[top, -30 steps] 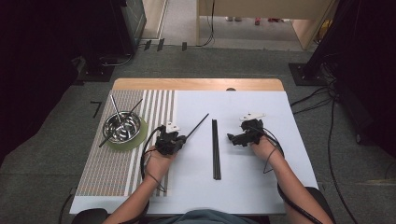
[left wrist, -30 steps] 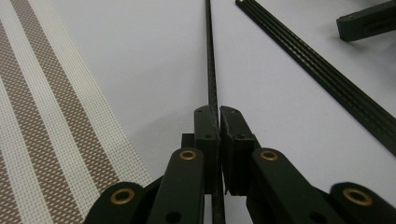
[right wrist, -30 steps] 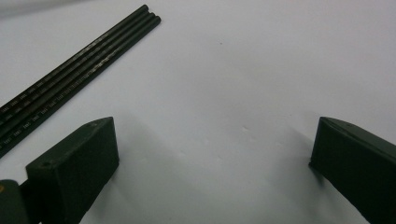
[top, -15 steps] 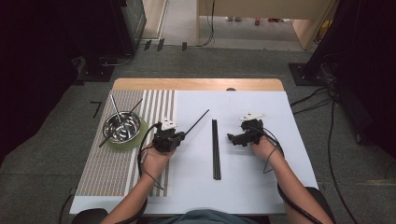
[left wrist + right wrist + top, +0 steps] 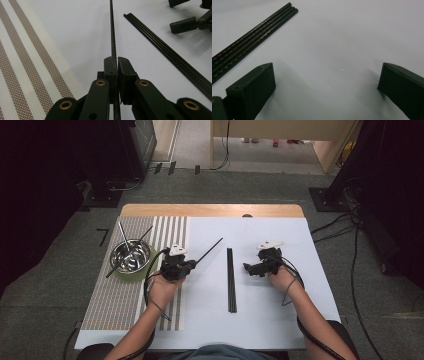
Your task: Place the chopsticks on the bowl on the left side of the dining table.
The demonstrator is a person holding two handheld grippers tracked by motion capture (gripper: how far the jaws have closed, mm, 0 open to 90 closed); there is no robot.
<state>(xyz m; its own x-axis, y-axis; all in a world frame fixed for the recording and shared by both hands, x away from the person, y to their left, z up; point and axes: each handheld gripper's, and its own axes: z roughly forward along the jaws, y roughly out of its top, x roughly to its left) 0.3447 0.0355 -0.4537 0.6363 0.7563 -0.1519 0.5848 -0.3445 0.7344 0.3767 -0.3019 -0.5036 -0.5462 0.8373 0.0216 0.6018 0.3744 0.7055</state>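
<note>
thin black chopstick (image 5: 113, 37) clamped between jaws of left gripper (image 5: 192, 263), held near one end so long free end juts up-right, clear of white table (image 5: 260, 320). right gripper (image 5: 327, 82) rested on table, jaws held wide apart on nothing, probably kept ready. bundle of black chopsticks (image 5: 230, 280) laid straight between grippers. farther left, steel bowl (image 5: 131, 256) with two sticks leaned inside, set on striped woven mat (image 5: 112, 305).

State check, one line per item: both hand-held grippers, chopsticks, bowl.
Left hand-held gripper: shut on a single black chopstick, which juts out ahead over the white table.
Right hand-held gripper: open, nothing between the jaws.
Chopstick bundle: lying flat on the table between the two grippers, untouched.
Metal bowl: upright on the striped mat, sticks resting in it.
</note>
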